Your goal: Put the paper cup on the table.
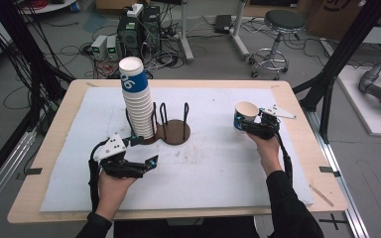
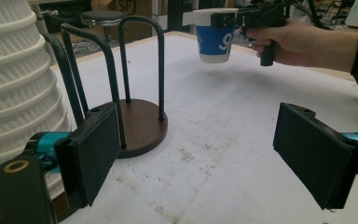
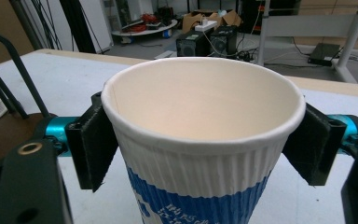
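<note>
Cup [image 3: 200,140] interior appears bare in right gripper view.

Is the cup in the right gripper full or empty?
Empty: the right gripper view looks into the cup and shows bare white walls.

Your held cup [image 3: 200,154] is white and ribbed with a blue printed band, as is the stack [image 1: 138,101]; dark brown holder base [image 2: 142,126], black fingers [image 2: 317,158], pale grey worktop [image 1: 218,163].

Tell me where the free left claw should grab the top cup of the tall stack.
Take the top cup just under its rim, on the blue band, coming level from the near side. The left claw is open; the stack leans slightly, so lift along its tilt.
</note>
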A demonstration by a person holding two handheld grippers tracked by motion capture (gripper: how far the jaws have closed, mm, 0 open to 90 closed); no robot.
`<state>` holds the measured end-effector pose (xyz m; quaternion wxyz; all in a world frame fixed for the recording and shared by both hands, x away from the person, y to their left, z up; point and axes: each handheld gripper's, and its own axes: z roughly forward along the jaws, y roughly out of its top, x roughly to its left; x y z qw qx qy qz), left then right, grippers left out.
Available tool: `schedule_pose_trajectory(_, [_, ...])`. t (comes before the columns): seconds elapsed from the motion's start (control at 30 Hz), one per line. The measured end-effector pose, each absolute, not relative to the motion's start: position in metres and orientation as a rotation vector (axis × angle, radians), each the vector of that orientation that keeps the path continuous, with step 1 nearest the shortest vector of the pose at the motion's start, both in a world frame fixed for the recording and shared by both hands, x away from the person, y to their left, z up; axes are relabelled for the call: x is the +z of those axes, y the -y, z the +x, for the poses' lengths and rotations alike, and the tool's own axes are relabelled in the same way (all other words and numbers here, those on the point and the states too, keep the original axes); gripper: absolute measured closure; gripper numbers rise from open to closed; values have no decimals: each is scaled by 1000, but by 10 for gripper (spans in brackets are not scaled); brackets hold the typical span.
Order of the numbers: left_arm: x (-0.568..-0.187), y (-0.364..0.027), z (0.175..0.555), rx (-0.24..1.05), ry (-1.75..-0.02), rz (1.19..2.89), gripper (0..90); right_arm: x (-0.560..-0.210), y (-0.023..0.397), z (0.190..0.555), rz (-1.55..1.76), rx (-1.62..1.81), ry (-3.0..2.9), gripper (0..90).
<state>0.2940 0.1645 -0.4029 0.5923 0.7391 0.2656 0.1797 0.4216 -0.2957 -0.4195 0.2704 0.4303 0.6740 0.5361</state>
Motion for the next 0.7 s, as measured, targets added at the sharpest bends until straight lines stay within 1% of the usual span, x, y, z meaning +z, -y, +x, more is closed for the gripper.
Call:
schedule_pose_trajectory(0.23, [-403,-167,293,426,-624,1707,148,-431,294,431,1202,1412,-1820,204])
schedule_pose_trajectory(0.7, [-404,-167,293,422,-627,1707,148,-437,294,435,1222,1372,-1817,203])
